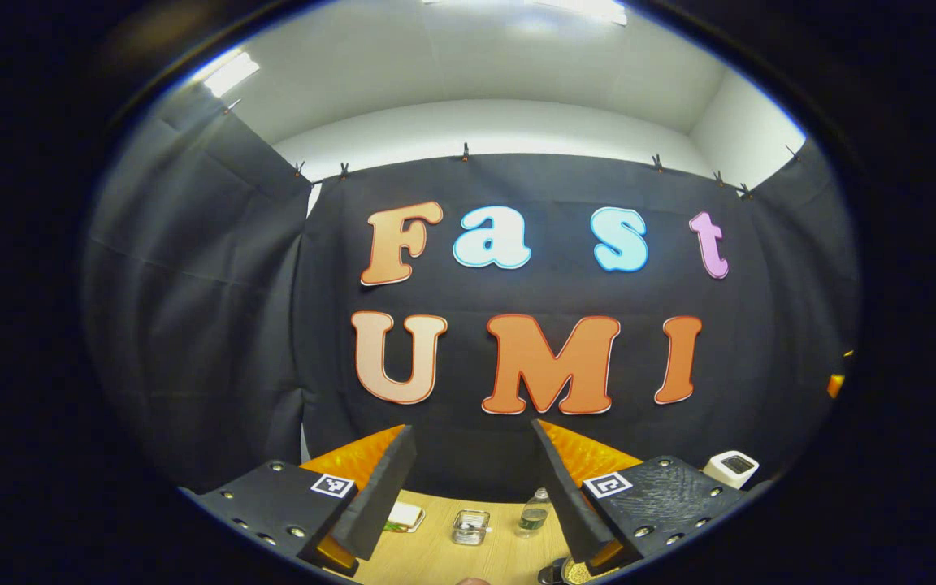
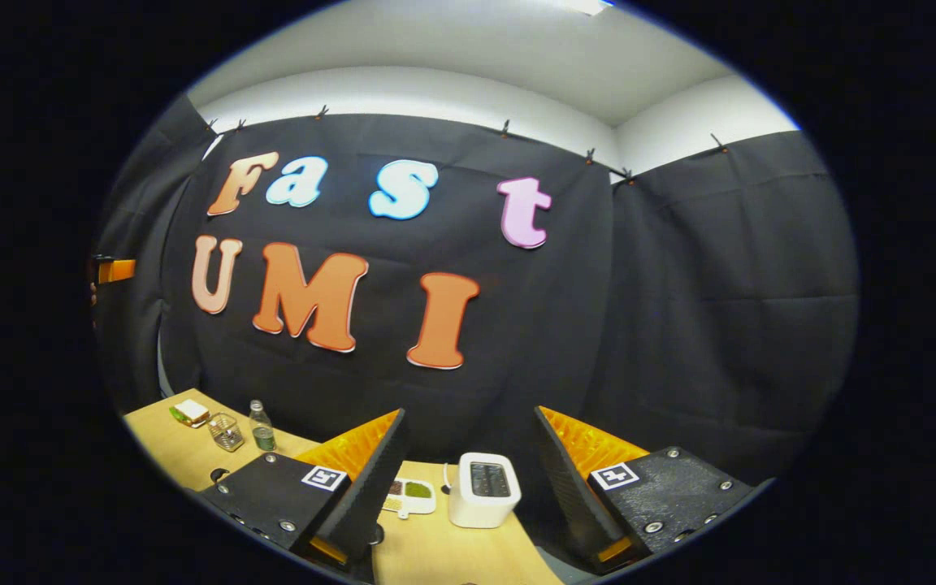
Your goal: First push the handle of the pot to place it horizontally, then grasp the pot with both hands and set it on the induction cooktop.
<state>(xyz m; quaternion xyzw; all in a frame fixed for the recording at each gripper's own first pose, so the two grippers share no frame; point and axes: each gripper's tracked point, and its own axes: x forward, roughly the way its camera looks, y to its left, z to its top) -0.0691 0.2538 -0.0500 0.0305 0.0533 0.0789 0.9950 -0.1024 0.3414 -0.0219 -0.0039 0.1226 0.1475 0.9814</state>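
My left gripper (image 1: pixel 470 429) stands open, held high above the far part of a wooden table (image 1: pixel 435 552), with nothing between its fingers. My right gripper (image 2: pixel 469 413) is open too and holds nothing; it points at the booth wall over the table (image 2: pixel 444 552). A small dark round thing (image 1: pixel 553 574) peeks in at the bottom edge of the left gripper view, beside the right finger; I cannot tell what it is. An orange part of the other gripper (image 2: pixel 114 270) shows at the far left of the right gripper view.
A white toaster (image 2: pixel 484 489) stands near the wall, also seen as the toaster (image 1: pixel 732 469). Along the table's back stand a small plastic bottle (image 2: pixel 261 426), a clear glass box (image 2: pixel 227 431), a white block (image 2: pixel 190 413) and a white divided dish (image 2: pixel 411 492).
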